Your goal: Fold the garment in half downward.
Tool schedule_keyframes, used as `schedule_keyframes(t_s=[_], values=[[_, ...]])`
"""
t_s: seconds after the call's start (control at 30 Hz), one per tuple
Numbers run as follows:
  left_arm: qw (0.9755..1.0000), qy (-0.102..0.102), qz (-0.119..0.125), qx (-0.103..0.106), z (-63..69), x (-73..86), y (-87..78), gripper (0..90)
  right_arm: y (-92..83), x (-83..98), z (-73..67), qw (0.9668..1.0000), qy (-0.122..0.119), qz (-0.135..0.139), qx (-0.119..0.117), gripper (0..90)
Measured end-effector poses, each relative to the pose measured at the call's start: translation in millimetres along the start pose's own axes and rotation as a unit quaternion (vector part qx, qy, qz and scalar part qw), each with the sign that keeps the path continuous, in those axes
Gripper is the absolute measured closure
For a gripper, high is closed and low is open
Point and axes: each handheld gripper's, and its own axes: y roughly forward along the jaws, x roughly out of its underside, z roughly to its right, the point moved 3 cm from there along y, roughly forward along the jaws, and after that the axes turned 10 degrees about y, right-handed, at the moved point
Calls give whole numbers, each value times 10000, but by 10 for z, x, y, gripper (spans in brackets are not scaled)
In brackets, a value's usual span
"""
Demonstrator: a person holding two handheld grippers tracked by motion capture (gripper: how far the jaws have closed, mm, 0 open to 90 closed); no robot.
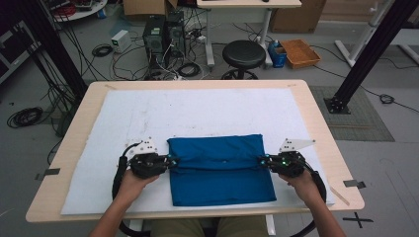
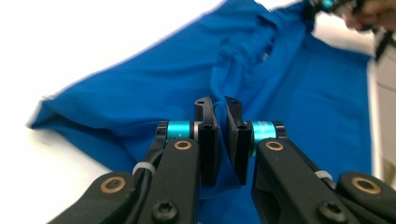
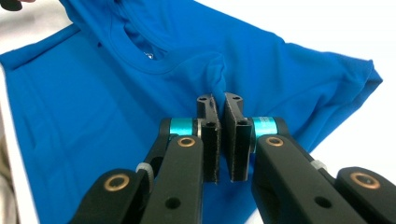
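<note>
Near the desk's front edge, the left gripper point(image 1: 170, 162) and right gripper point(image 1: 261, 161) clamp opposite side edges of a half-folded blue cotton T-shirt point(image 1: 221, 170), further folds seemingly remaining.

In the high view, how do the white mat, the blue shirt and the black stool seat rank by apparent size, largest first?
1. white mat
2. blue shirt
3. black stool seat, though it stands farther from the camera, so its true size is unsure.
</note>
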Motion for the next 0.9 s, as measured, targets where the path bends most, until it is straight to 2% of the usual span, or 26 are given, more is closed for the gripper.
schedule_keyframes(t_s=[0.17, 0.3, 0.33, 0.4, 0.43, 0.47, 0.5, 0.53, 0.57, 0.6, 0.63, 0.7, 0.73, 0.77, 0.8, 0.83, 0.87, 0.9], values=[[9998, 104, -126, 120, 85, 54, -18, 851, -114, 101, -65, 9998, -139, -14, -153, 864], [9987, 101, -335, 381, 151, 110, -54, 851, -184, 237, -128, 9990, -318, -192, -238, 861], [9984, 89, -326, 443, 165, 104, -62, 822, -203, 263, -133, 9990, -252, -209, -299, 839], [9992, -186, -152, 330, 147, 53, -90, 588, -243, 260, -118, 9990, 83, -109, -429, 682], [9990, -324, 58, 289, 122, 14, -110, 545, -263, 230, -102, 9988, 248, 38, -422, 673], [9986, -419, 248, 187, 96, -27, -124, 544, -276, 190, -94, 9982, 375, 182, -437, 674], [9986, -419, 248, 187, 96, -27, -124, 541, -276, 190, -94, 9982, 375, 182, -437, 674], [9974, -588, 402, -105, 26, -85, -116, 539, -242, 102, -82, 9978, 585, 247, -214, 735], [9974, -588, 402, -105, 26, -85, -116, 541, -242, 102, -82, 9978, 585, 247, -214, 735], [9959, -775, 303, -345, -20, -92, -53, 543, -131, 44, -79, 9978, 634, 124, 118, 770], [9960, -783, 186, -385, -20, -83, -12, 552, -63, 29, -87, 9976, 662, 31, 218, 792], [9965, -738, 96, -383, -2, -71, 29, 567, 76, 29, -119, 9979, 543, -186, 284, 810], [9977, -630, -19, -266, 53, -50, 91, 570, 135, 44, -146, 9984, 436, -311, 180, 824], [9977, -630, -19, -266, 53, -50, 91, 570, 135, 44, -146, 9984, 436, -311, 180, 824], [9985, -524, -16, -179, 82, -46, 105, 570, 198, 95, -237, 9976, 53, -656, -202, 856], [9985, -524, -16, -179, 82, -46, 105, 570, 207, 126, -281, 9955, -164, -841, -393, 872], [9980, -589, 93, -195, 79, -55, 81, 570, 199, 159, -327, 9928, -377, -967, -591, 877], [9980, -589, 93, -195, 79, -55, 81, 570, 199, 159, -327, 9928, -377, -967, -591, 877]])
